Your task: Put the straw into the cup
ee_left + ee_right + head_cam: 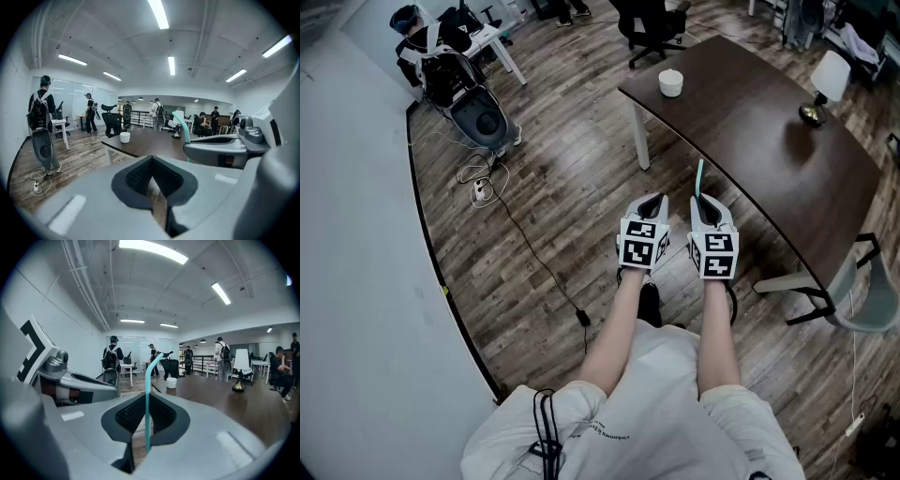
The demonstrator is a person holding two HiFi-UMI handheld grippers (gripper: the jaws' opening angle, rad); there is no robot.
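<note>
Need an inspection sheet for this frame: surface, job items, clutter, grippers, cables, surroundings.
Surface: dark table, mostly bare, ahead and to the person's right.
Job's things: white cup upright near the table's far corner; teal straw held upright, well short of the cup.
Clutter: table lamp on the table's right end.
Grippers: right gripper shut on the straw; left gripper shut, nothing between its jaws; the two side by side near the table's edge.
Cables: power strip and black cable lying on the wood floor.
Surroundings: open office; person with backpack and others standing; office chair beyond the table.
</note>
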